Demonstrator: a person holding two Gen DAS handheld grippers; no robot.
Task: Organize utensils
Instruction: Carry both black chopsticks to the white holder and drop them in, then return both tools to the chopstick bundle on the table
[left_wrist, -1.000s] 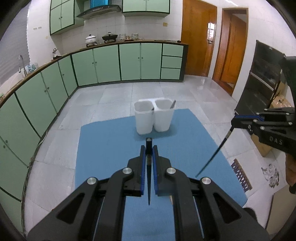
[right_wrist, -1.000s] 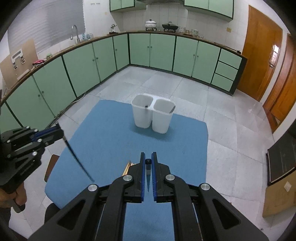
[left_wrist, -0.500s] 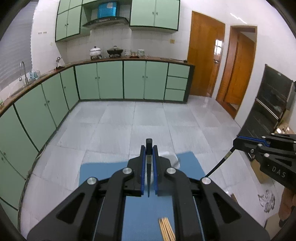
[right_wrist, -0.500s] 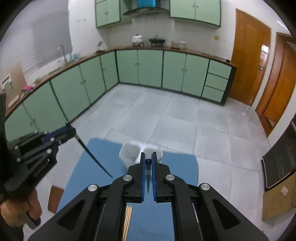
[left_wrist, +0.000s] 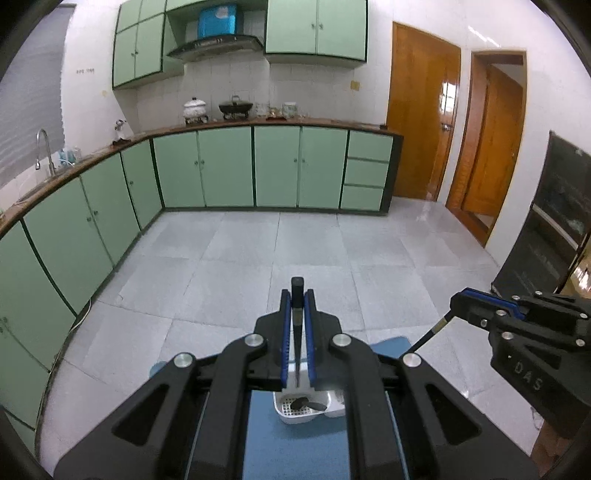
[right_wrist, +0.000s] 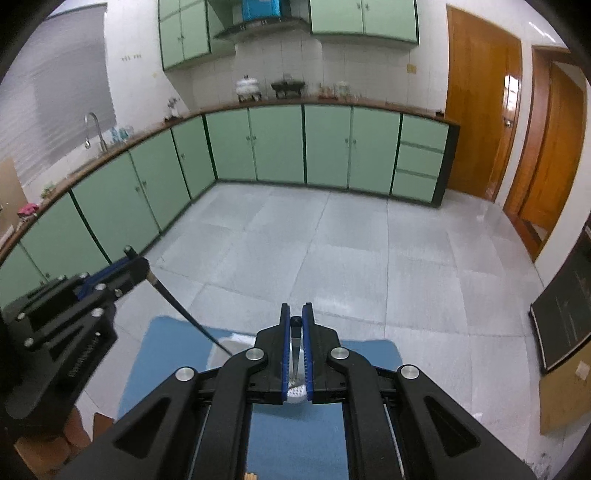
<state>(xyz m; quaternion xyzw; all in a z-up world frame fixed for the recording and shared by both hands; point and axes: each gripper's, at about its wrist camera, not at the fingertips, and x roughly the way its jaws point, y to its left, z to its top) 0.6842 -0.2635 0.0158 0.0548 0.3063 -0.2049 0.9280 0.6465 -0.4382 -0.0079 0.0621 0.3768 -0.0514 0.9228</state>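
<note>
You are in a kitchen with green cabinets (left_wrist: 229, 170) running along the far wall and down the left, a grey tiled floor (left_wrist: 295, 251), and wooden doors (left_wrist: 421, 114) on the right. A blue mat (left_wrist: 291, 439) lies directly below you, and the white two-compartment utensil holder (left_wrist: 306, 406) stands on it, largely hidden behind your own gripper bodies.

Your left gripper (left_wrist: 297, 325) points forward and slightly down above the holder, its blue-padded jaws pinching a black chopstick (left_wrist: 296, 332) that hangs tip-down toward the holder's perforated floor, where a dark utensil already lies. Your right gripper (right_wrist: 295, 332) is in a similar pose just beside it, jaws pinching a second black chopstick (right_wrist: 295, 347), tip lowered toward the holder.

The left wrist view looks into a holder compartment and shows the right gripper from the side, its chopstick slanting down to the left. The right wrist view shows only a sliver of the holder's white rim (right_wrist: 236, 338), plus the left gripper's chopstick angling down toward it, and light wooden chopstick ends (right_wrist: 251, 476) at the bottom edge.
</note>
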